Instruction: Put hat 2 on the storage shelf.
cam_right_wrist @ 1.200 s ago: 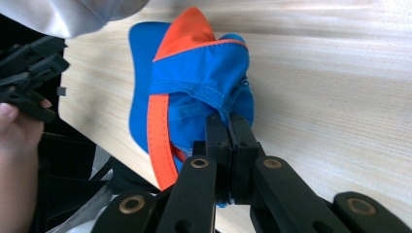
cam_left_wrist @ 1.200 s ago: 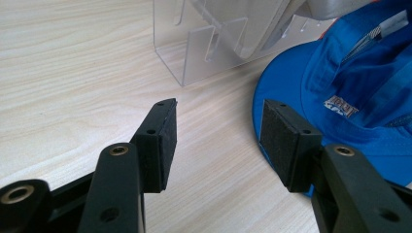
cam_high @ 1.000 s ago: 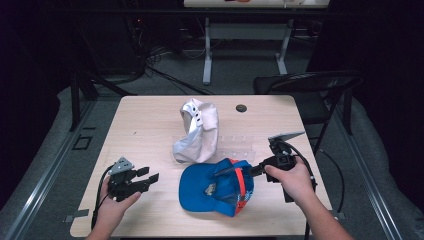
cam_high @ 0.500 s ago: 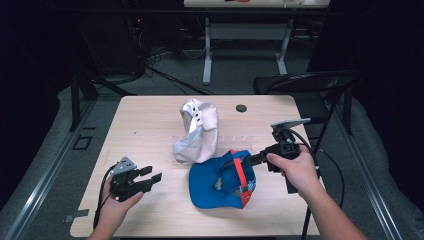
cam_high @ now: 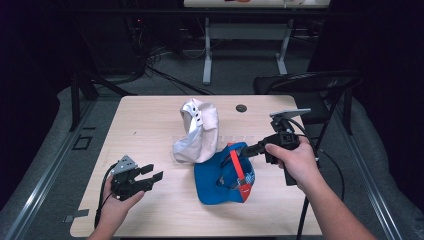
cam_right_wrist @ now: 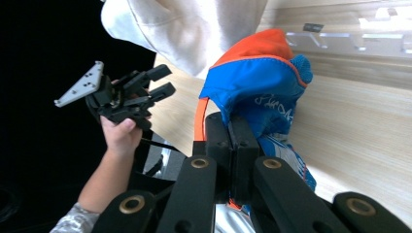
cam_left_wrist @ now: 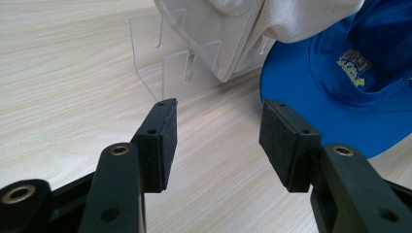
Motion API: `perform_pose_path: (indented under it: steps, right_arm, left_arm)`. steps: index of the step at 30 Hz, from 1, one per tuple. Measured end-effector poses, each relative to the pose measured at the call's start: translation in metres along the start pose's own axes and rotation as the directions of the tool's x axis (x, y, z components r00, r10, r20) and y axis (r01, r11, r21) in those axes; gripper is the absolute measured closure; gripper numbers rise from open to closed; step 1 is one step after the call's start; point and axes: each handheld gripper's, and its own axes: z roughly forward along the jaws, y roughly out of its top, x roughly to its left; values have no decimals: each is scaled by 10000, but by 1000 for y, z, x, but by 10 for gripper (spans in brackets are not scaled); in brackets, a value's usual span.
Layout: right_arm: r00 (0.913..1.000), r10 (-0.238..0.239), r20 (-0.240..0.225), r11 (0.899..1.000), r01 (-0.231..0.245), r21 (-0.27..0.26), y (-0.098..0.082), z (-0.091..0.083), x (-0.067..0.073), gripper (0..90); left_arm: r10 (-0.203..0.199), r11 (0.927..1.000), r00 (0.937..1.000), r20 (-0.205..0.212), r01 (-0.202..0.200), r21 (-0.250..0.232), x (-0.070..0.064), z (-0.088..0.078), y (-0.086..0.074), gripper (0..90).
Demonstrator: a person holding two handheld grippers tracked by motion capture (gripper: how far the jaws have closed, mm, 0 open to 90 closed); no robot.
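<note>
A blue cap (cam_high: 222,175) with orange trim lies at the table's near right. Its back edge is raised off the wood. My right gripper (cam_high: 246,149) is shut on that edge, and in the right gripper view the jaws (cam_right_wrist: 231,124) pinch the blue cap (cam_right_wrist: 257,82) by its orange rim. A white cap (cam_high: 197,132) hangs on a clear stand (cam_left_wrist: 165,60) just beyond it. My left gripper (cam_high: 152,173) hovers open at the near left. In the left gripper view its tips (cam_left_wrist: 218,109) face the stand, the white cap (cam_left_wrist: 277,19) and the blue cap (cam_left_wrist: 340,82), with nothing between them.
A small dark round object (cam_high: 241,108) sits near the far edge of the wooden table (cam_high: 145,115). A black folding chair (cam_high: 310,82) stands close by the table's right side. Cables and a second table's legs lie on the floor behind.
My right gripper has risen with the blue cap's back edge in it, tipping the cap up and drawing it slightly right. The left hand has stayed put.
</note>
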Motion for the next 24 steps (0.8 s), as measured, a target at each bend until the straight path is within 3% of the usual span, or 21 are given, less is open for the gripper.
perform_pose_path:
  steps: [13,24]
  right_arm:
    - [9929,79,-1186,9987,-138,-488,8,-15,15,897]
    - [9936,-244,-1105,9935,117,-1135,15,-44,31,898]
  left_arm:
    - [290,9995,9983,512,-284,-124,-19,4,10,487]
    - [1125,9936,9876,1097,-1130,-13,-57,31,24,480]
